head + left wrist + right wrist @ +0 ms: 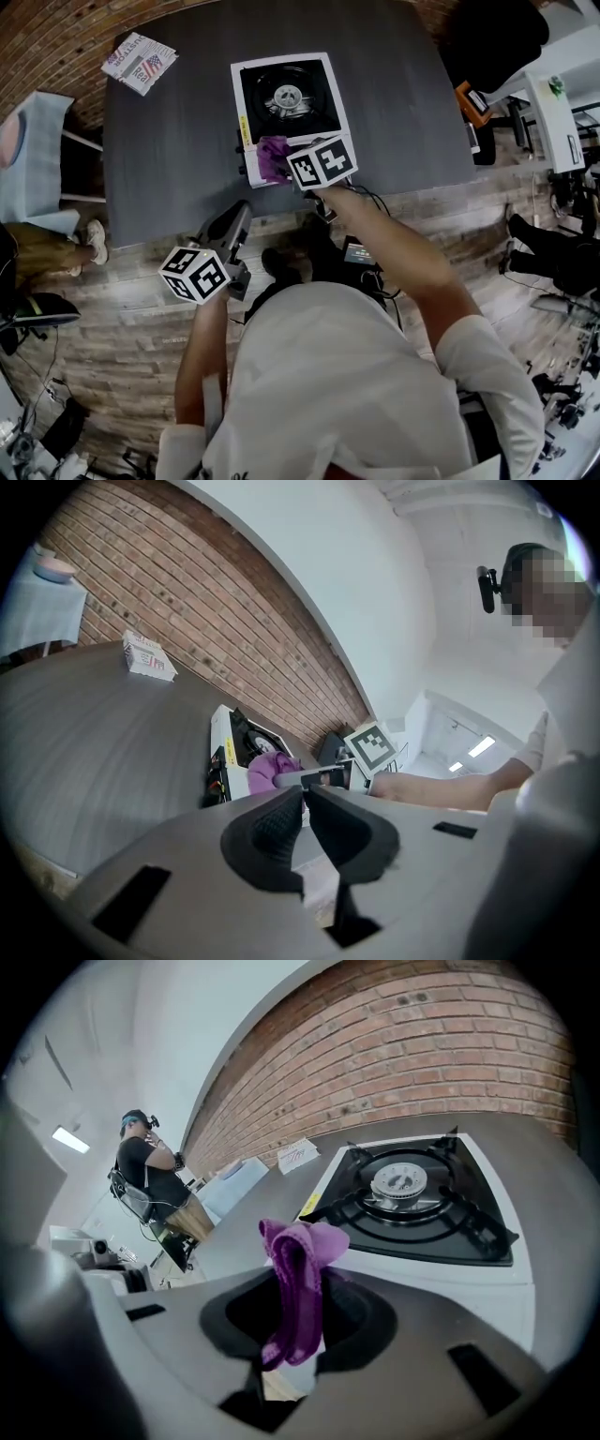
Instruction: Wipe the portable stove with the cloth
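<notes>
Head view: the portable stove (289, 94) sits on the dark table (169, 150), near the person's side; a folded paper (139, 62) lies well apart.
Right gripper view: the right gripper (302, 1309) pinches the purple cloth (302, 1241), over the stove's front corner.
Left gripper view: the left gripper (306, 803) has its jaws together, empty, by the table's near edge.

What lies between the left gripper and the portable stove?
Only bare grey table top lies between the left gripper and the portable stove, as the head view shows; the cloth is over the stove's near corner.
</notes>
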Tool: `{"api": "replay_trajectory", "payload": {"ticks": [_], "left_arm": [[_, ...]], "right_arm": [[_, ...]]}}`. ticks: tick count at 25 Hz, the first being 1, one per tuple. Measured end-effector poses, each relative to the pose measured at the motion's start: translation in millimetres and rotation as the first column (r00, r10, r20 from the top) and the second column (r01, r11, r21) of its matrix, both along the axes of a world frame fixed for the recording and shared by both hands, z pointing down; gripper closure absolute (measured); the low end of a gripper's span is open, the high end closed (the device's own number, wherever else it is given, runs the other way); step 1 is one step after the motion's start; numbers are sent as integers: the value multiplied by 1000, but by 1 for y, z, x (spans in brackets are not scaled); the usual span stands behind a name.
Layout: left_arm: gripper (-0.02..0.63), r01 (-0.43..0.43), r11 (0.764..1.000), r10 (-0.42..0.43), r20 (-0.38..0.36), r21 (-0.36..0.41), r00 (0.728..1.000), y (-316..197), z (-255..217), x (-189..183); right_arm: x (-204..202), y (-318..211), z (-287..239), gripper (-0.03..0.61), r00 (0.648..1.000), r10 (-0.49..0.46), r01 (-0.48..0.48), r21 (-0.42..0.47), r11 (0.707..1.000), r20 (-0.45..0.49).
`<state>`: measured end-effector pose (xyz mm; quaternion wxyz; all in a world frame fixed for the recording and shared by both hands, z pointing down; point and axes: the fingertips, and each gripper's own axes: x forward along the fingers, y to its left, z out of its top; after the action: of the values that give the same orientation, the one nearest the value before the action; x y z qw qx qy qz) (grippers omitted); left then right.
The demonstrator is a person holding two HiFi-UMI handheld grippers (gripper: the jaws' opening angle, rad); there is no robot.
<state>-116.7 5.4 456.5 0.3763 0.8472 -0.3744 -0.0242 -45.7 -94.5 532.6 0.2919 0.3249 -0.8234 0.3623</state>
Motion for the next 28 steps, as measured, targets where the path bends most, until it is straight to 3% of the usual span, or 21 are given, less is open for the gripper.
{"api": "replay_trajectory", "payload": {"ticks": [28], "left_arm": [[583, -107, 994, 107, -11, 1, 994, -12, -1, 49]], "right_arm": [[95, 1, 1, 477, 993, 76, -73, 29, 997, -94]]}}
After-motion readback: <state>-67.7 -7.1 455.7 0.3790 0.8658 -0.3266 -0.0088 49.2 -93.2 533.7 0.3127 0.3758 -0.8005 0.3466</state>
